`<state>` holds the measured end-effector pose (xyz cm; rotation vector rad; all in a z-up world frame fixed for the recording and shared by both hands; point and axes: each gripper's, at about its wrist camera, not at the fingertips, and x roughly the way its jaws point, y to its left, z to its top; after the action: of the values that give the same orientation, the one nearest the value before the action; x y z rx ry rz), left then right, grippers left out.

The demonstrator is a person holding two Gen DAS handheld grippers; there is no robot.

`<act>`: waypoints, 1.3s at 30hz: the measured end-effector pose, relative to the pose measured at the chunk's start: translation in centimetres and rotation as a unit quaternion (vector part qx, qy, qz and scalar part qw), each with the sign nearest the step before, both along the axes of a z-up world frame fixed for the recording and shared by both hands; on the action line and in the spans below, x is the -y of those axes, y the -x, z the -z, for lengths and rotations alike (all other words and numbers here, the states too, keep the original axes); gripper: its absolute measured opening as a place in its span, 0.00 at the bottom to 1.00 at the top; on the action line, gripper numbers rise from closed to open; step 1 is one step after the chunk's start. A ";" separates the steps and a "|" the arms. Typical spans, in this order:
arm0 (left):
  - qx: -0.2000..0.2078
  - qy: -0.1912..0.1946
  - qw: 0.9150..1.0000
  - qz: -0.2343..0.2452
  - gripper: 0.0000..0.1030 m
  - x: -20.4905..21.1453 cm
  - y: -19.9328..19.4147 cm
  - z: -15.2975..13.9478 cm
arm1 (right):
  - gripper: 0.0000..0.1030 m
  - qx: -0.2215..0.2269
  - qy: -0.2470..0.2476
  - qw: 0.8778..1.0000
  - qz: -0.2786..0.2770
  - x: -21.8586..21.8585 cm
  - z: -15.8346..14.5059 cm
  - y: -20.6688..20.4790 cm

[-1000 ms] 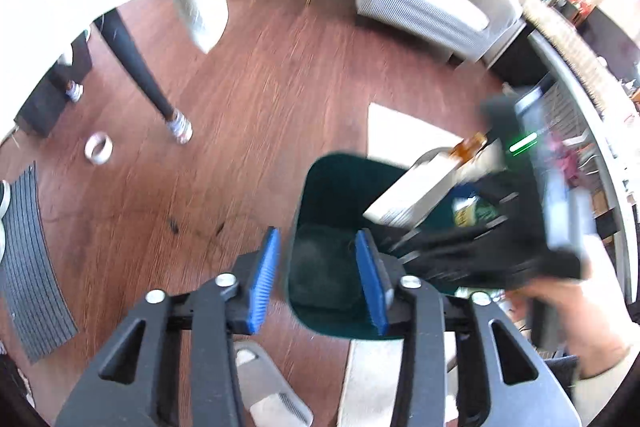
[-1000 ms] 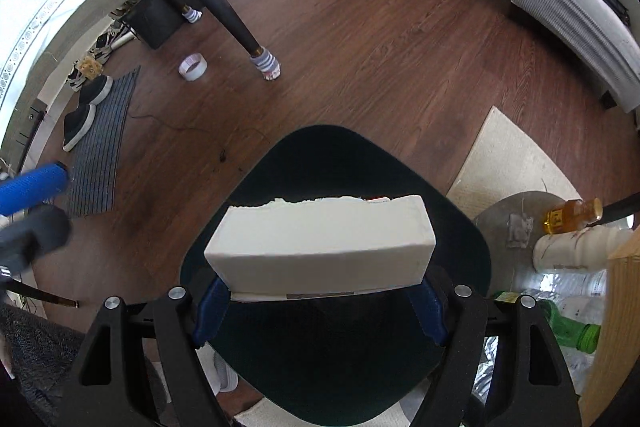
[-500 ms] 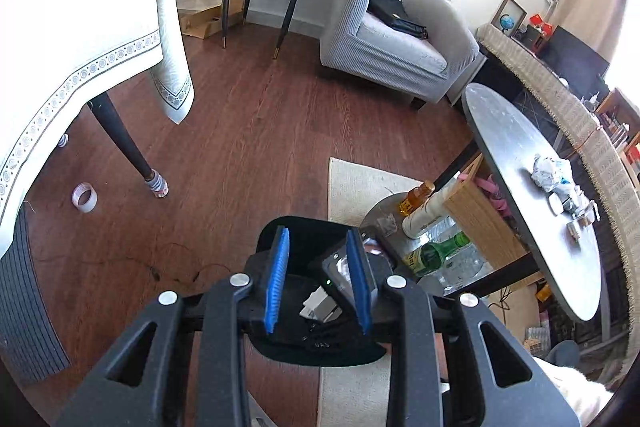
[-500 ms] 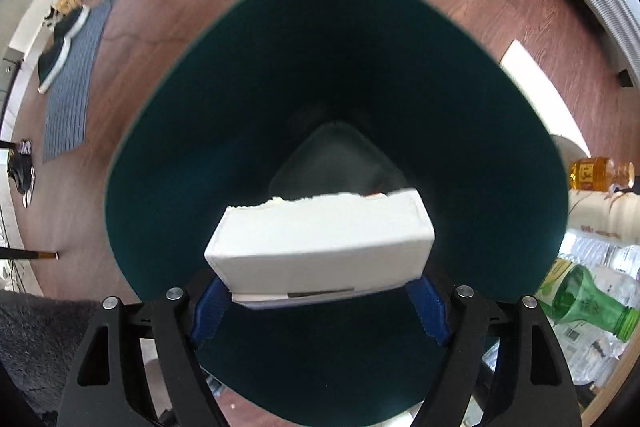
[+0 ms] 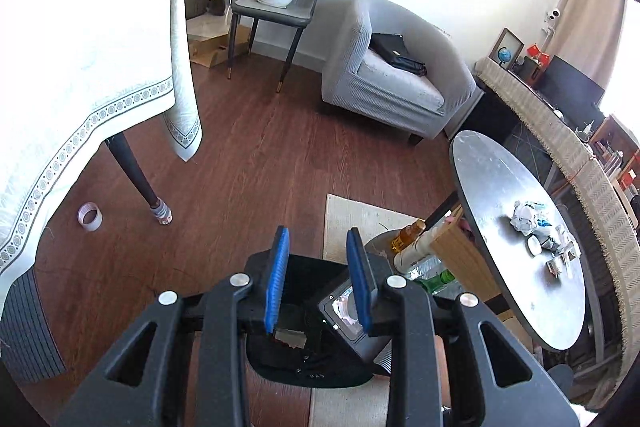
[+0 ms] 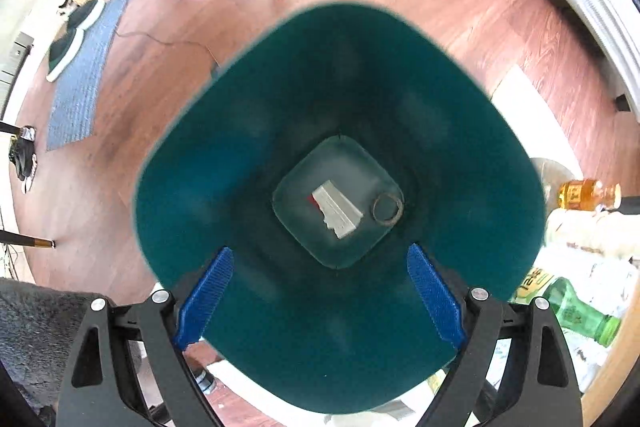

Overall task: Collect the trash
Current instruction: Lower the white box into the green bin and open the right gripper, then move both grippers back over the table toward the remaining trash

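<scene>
Right wrist view: my right tool (image 6: pixel 320 297), jaws just opened, empty, has dropped the box (image 6: pixel 338 213) into the bin (image 6: pixel 240 131). Left tool (image 5: pixel 318 281) is narrowed, holding nothing. Next, I judge, fetch the crumpled paper (image 5: pixel 530 217) from the table (image 5: pixel 496 183).

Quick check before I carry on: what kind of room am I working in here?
Most likely a home living room: a grey armchair, a round metal coffee table with crumpled trash on it, and a dining table under a white tablecloth, all on wood flooring.
</scene>
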<state>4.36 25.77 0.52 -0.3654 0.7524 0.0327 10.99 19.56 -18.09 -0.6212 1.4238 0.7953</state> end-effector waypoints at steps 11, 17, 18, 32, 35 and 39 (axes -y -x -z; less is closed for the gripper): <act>0.072 0.010 0.997 -0.001 0.50 1.1 1.0 -3.2 | 0.78 0.092 -0.152 0.984 -0.009 0.9 -10.8 -0.1; 0.107 0.005 0.994 0.012 0.58 2.9 0.8 -4.7 | 0.77 0.163 -0.209 0.964 0.007 2.8 -17.2 0.0; 0.108 0.006 0.994 0.018 0.58 3.3 0.7 -4.8 | 0.77 0.176 -0.214 0.961 0.013 3.5 -18.1 0.0; 0.122 0.006 0.992 0.044 0.64 8.8 -2.0 -5.1 | 0.68 0.296 -0.239 0.917 0.122 15.9 -25.3 -1.3; 0.116 0.005 0.992 0.058 0.66 10.8 -3.0 -4.7 | 0.68 0.322 -0.242 0.902 0.154 18.2 -26.0 -1.0; 0.106 0.000 0.991 0.079 0.68 13.6 -4.1 -3.9 | 0.71 0.357 -0.235 0.883 0.195 21.8 -26.7 -0.9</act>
<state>8.48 12.21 4.40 -0.3036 0.5698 -0.1540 11.87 -2.21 8.62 -0.1906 0.6032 0.4777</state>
